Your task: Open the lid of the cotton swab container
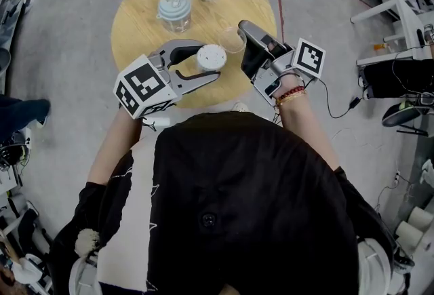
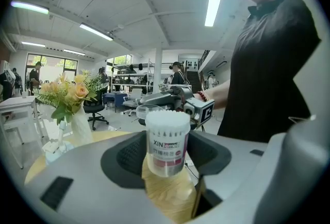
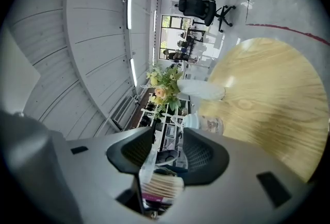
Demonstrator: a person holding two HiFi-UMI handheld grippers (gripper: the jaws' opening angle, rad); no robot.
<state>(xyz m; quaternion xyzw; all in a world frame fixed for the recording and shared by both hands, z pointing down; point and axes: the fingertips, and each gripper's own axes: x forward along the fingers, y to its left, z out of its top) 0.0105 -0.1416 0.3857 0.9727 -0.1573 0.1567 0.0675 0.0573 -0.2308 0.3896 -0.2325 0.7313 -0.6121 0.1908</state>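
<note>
Fingers (image 2: 124, 158) of the left gripper (image 2: 166, 153) are clamping the cotton swab container (image 2: 167, 140) above the near side of the table (image 1: 135, 22). We are recording its long axis vertical, uncovered top pointing up. Fingers (image 3: 203, 158) of the right gripper (image 3: 164, 153) are pinching the clear lid (image 2: 145, 110) just right of it.

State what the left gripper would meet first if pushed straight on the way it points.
Most likely the clear lid in the right gripper, directly ahead, just beyond the cotton swab container the left gripper holds; the gap is hard to judge.
</note>
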